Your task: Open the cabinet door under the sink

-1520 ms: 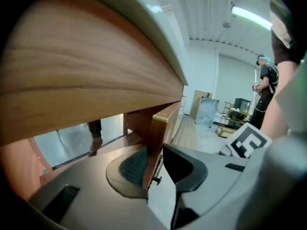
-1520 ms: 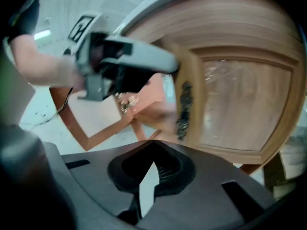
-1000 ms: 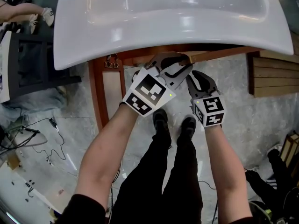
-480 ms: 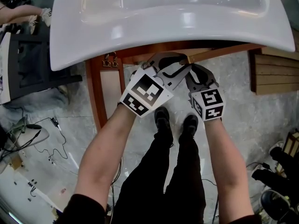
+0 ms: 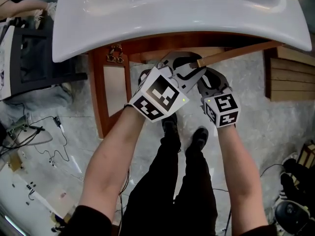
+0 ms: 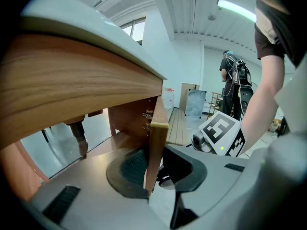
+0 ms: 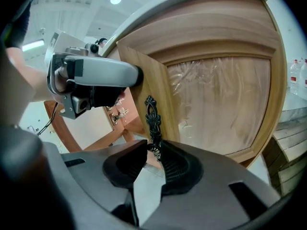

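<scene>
Sink [image 5: 162, 23] overhangs two wooden doors: left door [image 5: 115, 90] swung wide, right door [image 7: 220, 95] partly out. Your left gripper [image 6: 156, 164] straddles the right door's free edge; its jaws have just been widening, left pad against the wood, the other looks clear of it. Your right gripper [image 7: 152, 155] has the black handle [image 7: 152, 121] between spread jaws, touching only the right pad. The two grippers sit close together.
</scene>
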### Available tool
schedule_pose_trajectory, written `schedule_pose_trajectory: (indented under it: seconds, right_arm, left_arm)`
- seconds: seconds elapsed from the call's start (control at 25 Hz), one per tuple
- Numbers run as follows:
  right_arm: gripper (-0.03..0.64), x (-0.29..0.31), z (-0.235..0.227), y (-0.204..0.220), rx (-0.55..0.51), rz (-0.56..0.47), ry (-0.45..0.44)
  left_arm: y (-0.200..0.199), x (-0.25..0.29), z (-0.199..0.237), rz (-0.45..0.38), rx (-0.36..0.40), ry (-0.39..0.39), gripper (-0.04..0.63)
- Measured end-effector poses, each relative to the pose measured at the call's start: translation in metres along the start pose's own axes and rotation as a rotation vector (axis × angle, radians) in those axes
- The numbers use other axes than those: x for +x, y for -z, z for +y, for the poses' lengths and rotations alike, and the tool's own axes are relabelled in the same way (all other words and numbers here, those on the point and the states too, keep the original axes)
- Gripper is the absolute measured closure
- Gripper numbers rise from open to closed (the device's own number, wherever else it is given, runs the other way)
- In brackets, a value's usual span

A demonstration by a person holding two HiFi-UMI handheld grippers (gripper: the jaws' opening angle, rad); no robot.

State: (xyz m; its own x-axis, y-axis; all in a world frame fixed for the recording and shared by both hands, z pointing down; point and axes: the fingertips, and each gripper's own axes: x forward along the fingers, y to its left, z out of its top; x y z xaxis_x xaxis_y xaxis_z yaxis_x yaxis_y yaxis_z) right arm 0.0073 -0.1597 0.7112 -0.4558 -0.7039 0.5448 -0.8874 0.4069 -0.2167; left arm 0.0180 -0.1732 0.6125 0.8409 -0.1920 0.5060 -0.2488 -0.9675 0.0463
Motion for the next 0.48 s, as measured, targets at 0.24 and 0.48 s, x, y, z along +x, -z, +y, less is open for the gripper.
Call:
schedule_pose_trajectory:
  seconds: [0.24,0.48]
  right_arm:
    - [0.515,-0.04,-0.004,0.017,0.015,0.015,-0.01]
    - [0.522,-0.091,-0.025,0.038,0.023,0.029,0.027]
  left_arm:
    - [0.0,0.0,-0.024,0.013,-0.047,-0.023,0.497]
    - [-0.002,0.001,-0.054,0.01,-0.095,-0.064,0.497]
